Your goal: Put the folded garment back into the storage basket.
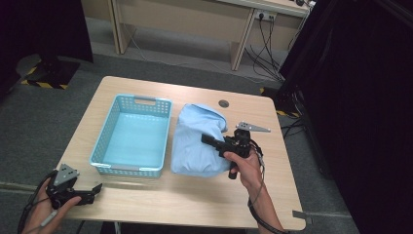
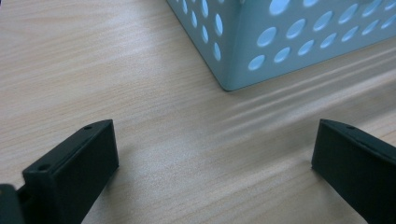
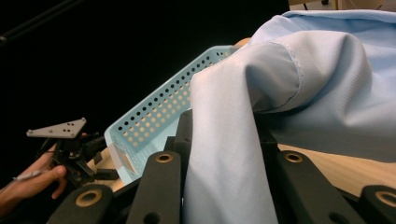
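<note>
A light blue cloth [image 1: 195, 141] lies bunched on the wooden table [image 1: 195, 204], just right of a light blue perforated basket [image 1: 143, 99] with nothing in it. My right gripper [image 1: 207, 140] is over the cloth's right side and shut on a fold of it. In the right gripper view the fabric [image 3: 303, 84] drapes down between the black jaws of that gripper [image 3: 224, 121] and is lifted off the table. My left gripper [image 1: 95, 191] rests low at the table's front left corner. In the left gripper view it [image 2: 214, 128] stands open over bare wood, pointing at a basket corner [image 2: 243, 51].
A round cable port [image 1: 223, 103] sits in the table's far edge behind the cloth. Beyond the table are a wooden desk [image 1: 195, 19], floor cables [image 1: 268, 53] and dark curtains on both sides. In the right gripper view the basket [image 3: 159, 116] and the left hand's gripper [image 3: 70, 149] lie beyond.
</note>
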Demonstrator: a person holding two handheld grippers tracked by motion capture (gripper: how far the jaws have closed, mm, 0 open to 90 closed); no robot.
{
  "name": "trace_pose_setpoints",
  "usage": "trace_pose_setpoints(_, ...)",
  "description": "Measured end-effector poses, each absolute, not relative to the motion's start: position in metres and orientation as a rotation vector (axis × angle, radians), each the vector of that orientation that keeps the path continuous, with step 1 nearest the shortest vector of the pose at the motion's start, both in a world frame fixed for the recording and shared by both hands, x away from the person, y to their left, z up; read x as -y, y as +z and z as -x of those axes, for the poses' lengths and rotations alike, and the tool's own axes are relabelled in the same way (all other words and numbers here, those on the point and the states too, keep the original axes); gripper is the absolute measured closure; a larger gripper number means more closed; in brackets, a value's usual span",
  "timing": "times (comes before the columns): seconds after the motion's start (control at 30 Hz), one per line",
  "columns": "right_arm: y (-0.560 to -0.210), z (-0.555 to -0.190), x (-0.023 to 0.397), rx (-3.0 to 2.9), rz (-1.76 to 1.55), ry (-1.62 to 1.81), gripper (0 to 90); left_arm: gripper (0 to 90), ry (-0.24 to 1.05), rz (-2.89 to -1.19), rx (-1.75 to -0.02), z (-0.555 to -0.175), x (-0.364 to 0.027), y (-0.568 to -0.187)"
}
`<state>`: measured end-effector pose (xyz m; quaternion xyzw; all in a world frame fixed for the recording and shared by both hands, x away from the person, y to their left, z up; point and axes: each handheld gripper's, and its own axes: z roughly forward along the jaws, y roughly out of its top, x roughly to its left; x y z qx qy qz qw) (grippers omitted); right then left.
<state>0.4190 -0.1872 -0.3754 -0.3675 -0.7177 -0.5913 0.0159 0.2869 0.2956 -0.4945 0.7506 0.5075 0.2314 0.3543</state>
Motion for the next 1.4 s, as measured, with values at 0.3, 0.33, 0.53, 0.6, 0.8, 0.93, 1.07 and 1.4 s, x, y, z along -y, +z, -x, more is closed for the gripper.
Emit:
trace_pose_setpoints(0.3, -0.361, -0.422, 0.177, 2.235, 1.116, -1.835, 71.9, 0.0, 0.598, -1.94, -1.312, -0.287, -0.296, -0.495)
trace_pose_setpoints(0.33, -0.36, -0.422, 0.175, 2.239, 1.114, -1.832, 71.9, 0.0, 0.598, -1.94, -1.312, -0.287, -0.296, -0.495)
trace_pose_setpoints(0.53, -0.356, -0.425, 0.165, 2.227, 1.095, -1.834, 71.9, 0.0, 0.598, -1.94, -1.312, -0.287, -0.296, -0.495)
trace_pose_setpoints(0.6, -0.355, -0.426, 0.161, 2.228, 1.089, -1.831, 71.8, 0.0, 0.598, -1.94, -1.312, -0.287, -0.296, -0.495)
trace_pose_setpoints(0.8, -0.35, -0.427, 0.151, 2.228, 1.069, -1.828, 71.8, 0.0, 0.598, -1.94, -1.312, -0.287, -0.296, -0.495)
trace_pose_setpoints(0.93, -0.343, -0.427, 0.144, 2.222, 1.048, -1.83, 71.9, 0.0, 0.599, -1.939, -1.311, -0.287, -0.296, -0.495)
trace_pose_setpoints(1.07, -0.338, -0.429, 0.136, 2.202, 1.033, -1.833, 71.9, 0.0, 0.599, -1.939, -1.311, -0.287, -0.296, -0.495)
trace_pose_setpoints(1.4, -0.333, -0.438, 0.109, 2.188, 1.024, -1.817, 71.9, 0.0, 0.599, -1.938, -1.31, -0.287, -0.296, -0.495)
